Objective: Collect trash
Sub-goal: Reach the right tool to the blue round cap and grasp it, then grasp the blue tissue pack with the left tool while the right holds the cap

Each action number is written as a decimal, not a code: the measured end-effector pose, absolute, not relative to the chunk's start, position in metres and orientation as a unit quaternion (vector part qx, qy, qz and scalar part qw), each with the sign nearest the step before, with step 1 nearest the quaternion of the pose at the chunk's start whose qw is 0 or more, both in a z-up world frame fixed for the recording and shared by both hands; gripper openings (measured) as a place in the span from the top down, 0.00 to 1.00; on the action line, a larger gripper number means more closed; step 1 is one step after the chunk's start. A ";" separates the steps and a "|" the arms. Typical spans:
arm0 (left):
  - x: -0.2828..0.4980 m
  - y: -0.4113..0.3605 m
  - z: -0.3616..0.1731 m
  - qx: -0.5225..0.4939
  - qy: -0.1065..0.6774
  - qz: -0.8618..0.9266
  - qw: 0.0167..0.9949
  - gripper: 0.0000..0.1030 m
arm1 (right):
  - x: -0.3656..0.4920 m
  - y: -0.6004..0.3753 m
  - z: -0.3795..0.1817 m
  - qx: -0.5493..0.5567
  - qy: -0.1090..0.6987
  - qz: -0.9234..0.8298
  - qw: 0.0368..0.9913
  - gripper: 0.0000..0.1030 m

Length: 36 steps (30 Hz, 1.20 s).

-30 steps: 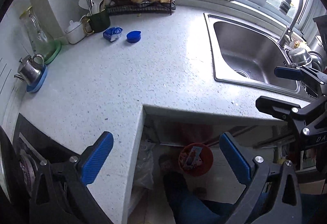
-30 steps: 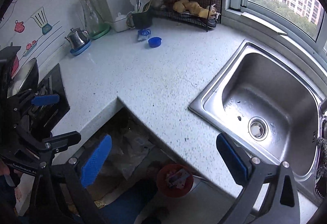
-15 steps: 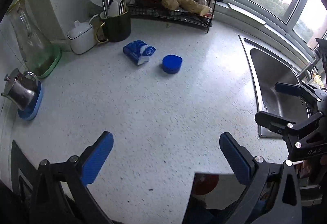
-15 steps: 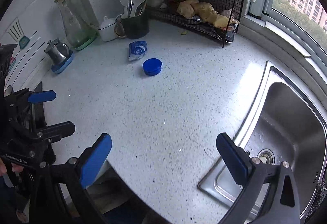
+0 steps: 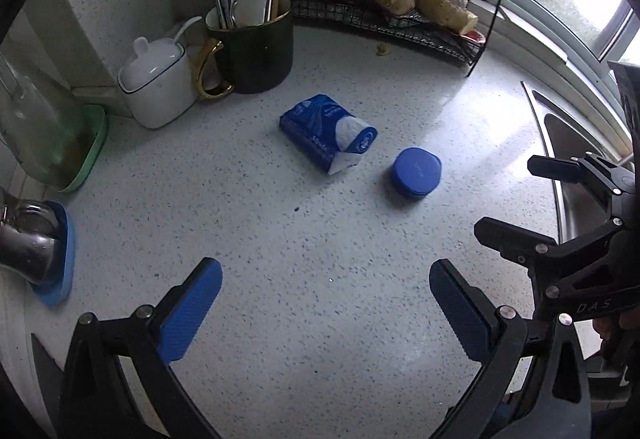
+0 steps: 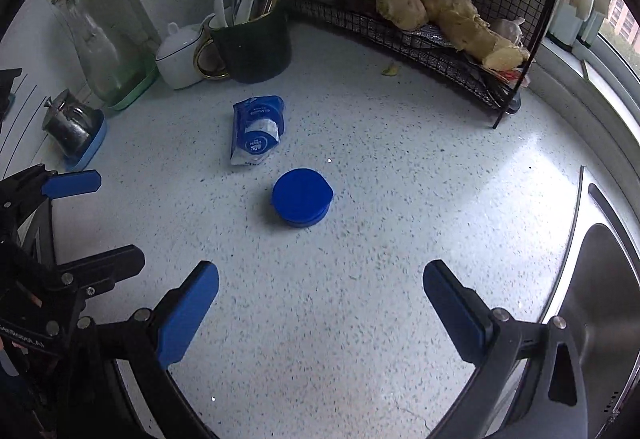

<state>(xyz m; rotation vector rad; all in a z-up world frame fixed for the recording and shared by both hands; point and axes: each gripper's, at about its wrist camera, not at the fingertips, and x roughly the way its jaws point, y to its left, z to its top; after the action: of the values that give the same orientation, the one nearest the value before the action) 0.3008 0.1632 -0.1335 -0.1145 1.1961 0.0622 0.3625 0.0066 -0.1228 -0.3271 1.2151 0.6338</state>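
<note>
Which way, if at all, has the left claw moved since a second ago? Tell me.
Yes. The left claw has moved forward over the countertop, toward the dark utensil mug at the back wall; the mug and tissue packet now loom larger.

Speckled white countertop (image 5: 320, 339). Back corner: dark mug (image 5: 256, 55) with gold handle, holding spoons and utensils, white lidded pot (image 5: 156, 87) just beside it. Glass carafe (image 6: 100, 43) on green tray, small metal pot (image 6: 68, 127) on blue coaster. Wire rack (image 6: 448, 47) holds ginger root (image 6: 448, 15). Steel sink (image 6: 600, 299) at right.
</note>
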 end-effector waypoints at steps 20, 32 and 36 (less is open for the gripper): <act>0.326 0.192 -0.165 -0.086 0.590 0.036 0.802 0.00 | 0.394 0.043 -0.172 -0.181 0.585 0.301 0.731 0.20; 0.323 0.195 -0.167 -0.086 0.594 0.044 0.799 0.00 | 0.380 0.074 -0.166 -0.210 0.563 0.313 0.735 0.56; 0.328 0.194 -0.167 -0.098 0.596 0.039 0.796 0.00 | 0.372 0.065 -0.159 -0.205 0.559 0.309 0.742 0.56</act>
<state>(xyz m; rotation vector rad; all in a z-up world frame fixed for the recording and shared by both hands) 0.3285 0.1938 -0.1668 -0.2095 1.2791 0.0837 0.3717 0.0651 -0.1587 -0.4490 1.2249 0.6775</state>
